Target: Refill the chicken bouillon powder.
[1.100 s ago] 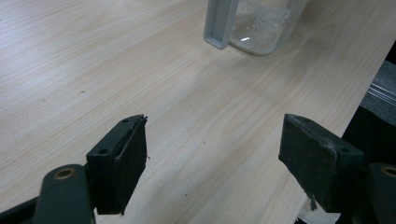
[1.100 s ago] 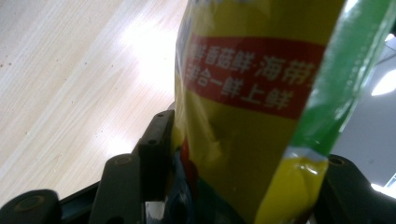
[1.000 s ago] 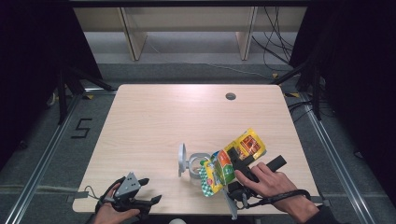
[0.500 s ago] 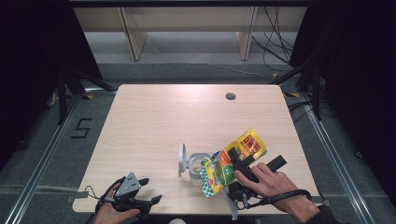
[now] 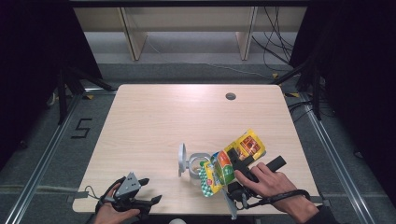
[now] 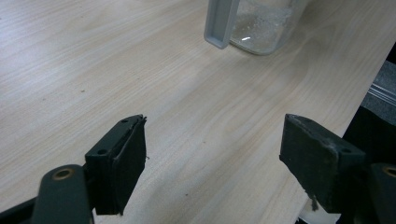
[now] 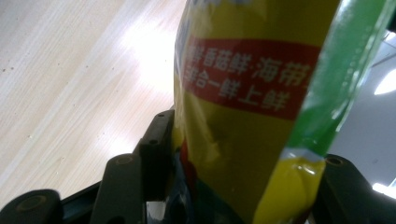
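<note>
Right tongs clamp the yellow packet over the open jar at 5 o'clock of the worktop; left tongs gape empty. Risk: contents overshoot the jar (packet tilted, mouth narrow).

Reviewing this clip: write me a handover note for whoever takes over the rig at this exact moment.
Right gripper: shut on the yellow-green snack bag, tilted with its mouth over the clear container.
Left gripper: open, holding nothing, near the table's front left corner.
Container: front centre of the table, grey lid flipped open, some contents inside.
Done: bag gripped and tipped at the container.
Left: likely finish pouring, put the bag down, close the lid.
</note>
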